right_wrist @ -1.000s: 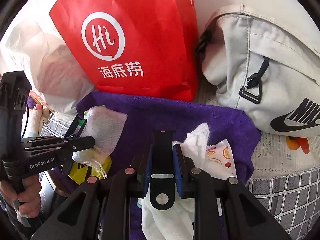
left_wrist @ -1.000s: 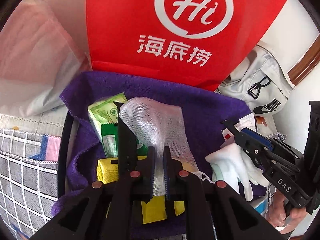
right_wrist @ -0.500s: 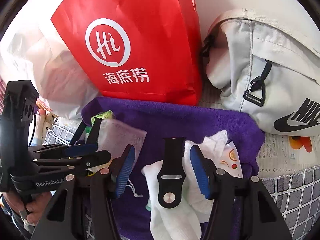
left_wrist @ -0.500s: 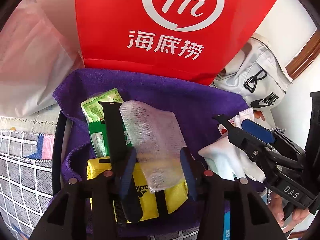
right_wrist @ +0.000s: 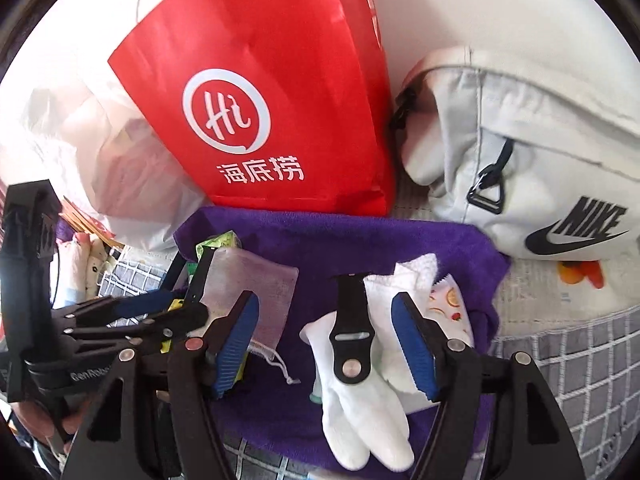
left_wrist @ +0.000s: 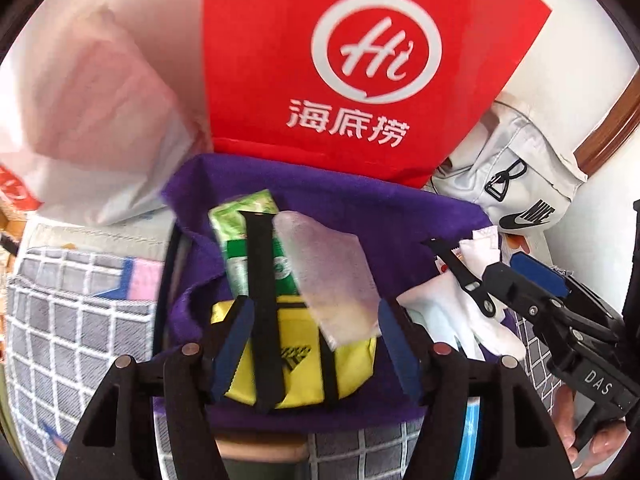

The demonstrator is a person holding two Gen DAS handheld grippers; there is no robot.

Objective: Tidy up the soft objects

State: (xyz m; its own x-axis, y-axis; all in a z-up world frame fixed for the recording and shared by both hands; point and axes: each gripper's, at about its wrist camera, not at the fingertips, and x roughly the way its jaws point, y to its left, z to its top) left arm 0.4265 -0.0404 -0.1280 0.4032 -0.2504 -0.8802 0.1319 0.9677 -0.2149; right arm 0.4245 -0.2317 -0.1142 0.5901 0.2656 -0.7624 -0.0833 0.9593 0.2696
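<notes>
Straps, two black ones, lie on the soft piles on the purple towel [right_wrist: 420, 248]: one black strap [left_wrist: 260, 280] runs across the green packet [left_wrist: 236, 232] and yellow pouch [left_wrist: 352, 364], beside the mesh bag [left_wrist: 332, 276]; the other black strap [right_wrist: 352, 336] lies on the white glove [right_wrist: 360, 420], next to folded white cloth [right_wrist: 404, 284] and a fruit-print sachet [right_wrist: 452, 308]. Risk, as a judgement: both piles are loose and layered, so a low pass of either tool could snag a strap or the mesh bag's drawstring [right_wrist: 280, 364] and drag the stack off the towel; the glove hangs near the towel's front edge and could slide off. Both tools also work close together, so a clash is possible. Left gripper [left_wrist: 316, 352] stands roughly half open, jaws just having been opening; strap and pouch sit in the gap, but the pads press on nothing. Right gripper [right_wrist: 332, 344] likewise, about half open and just widened, straddling the strap and glove without gripping either. Red paper bag [right_wrist: 280, 100] and grey Nike bag [right_wrist: 540, 152] stand behind the towel.
</notes>
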